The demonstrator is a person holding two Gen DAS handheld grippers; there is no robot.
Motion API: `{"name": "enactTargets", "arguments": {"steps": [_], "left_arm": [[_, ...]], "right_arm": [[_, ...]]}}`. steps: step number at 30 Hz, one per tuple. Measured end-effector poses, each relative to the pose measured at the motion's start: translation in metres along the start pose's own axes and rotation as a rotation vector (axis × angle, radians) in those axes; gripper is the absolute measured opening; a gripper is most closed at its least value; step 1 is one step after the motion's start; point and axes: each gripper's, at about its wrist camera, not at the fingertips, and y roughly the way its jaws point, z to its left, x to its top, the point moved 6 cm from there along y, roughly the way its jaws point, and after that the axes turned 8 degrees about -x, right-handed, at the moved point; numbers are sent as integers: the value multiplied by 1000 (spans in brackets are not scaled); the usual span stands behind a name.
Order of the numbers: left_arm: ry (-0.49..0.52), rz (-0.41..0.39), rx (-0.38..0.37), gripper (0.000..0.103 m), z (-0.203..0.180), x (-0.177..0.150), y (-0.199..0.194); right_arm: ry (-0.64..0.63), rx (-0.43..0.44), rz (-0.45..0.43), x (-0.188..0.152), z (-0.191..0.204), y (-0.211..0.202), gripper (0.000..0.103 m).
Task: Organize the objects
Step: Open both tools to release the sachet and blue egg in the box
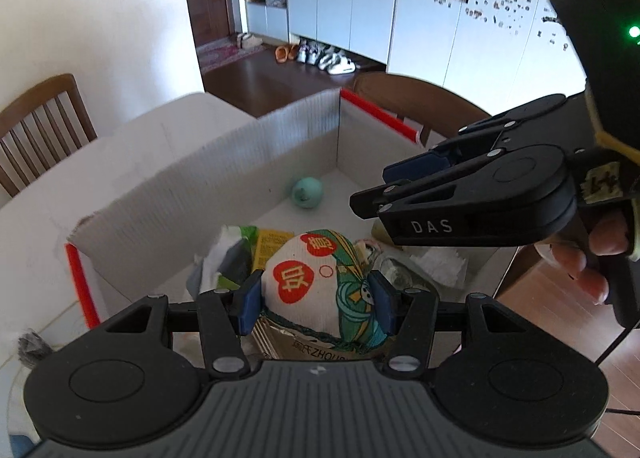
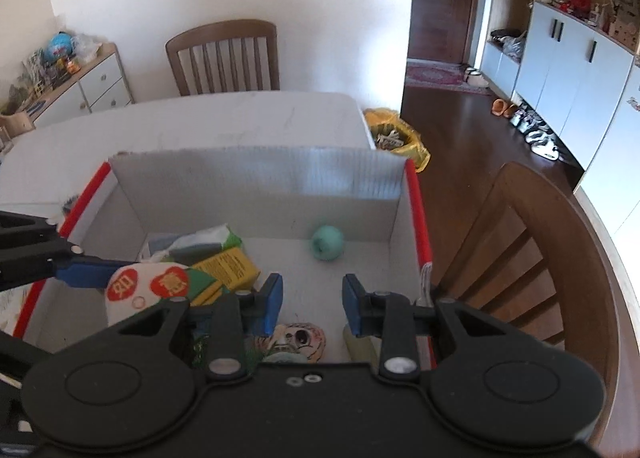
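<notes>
A white cloth pouch (image 1: 308,278) printed with red hearts and a green pattern hangs over the open white cardboard box (image 1: 224,162). My left gripper (image 1: 316,302) is shut on it, one blue pad on each side. The right wrist view shows the same pouch (image 2: 144,290) at the left, above the box (image 2: 256,178). My right gripper (image 2: 313,300) stands open over the box's near right part with nothing between its pads. It also shows from the side in the left wrist view (image 1: 378,188), held by a hand.
In the box lie a teal ball (image 2: 328,243), a yellow carton (image 2: 232,264), a green-white pack (image 2: 208,240), a cartoon-face item (image 2: 298,340) and a snack packet (image 1: 312,350). The box stands on a white table (image 2: 200,118). Wooden chairs (image 2: 224,54) (image 2: 532,258) flank it.
</notes>
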Motion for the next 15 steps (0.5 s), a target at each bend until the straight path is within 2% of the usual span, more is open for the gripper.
{"name": "enactTargets", "arguments": {"steps": [6, 15], "left_arm": [[-3, 33, -15, 55, 1, -5, 15], [-9, 37, -45, 60, 0, -5, 20]], "right_arm": [[5, 21, 29, -10, -4, 2, 32], [15, 44, 37, -9, -12, 0, 34]]}}
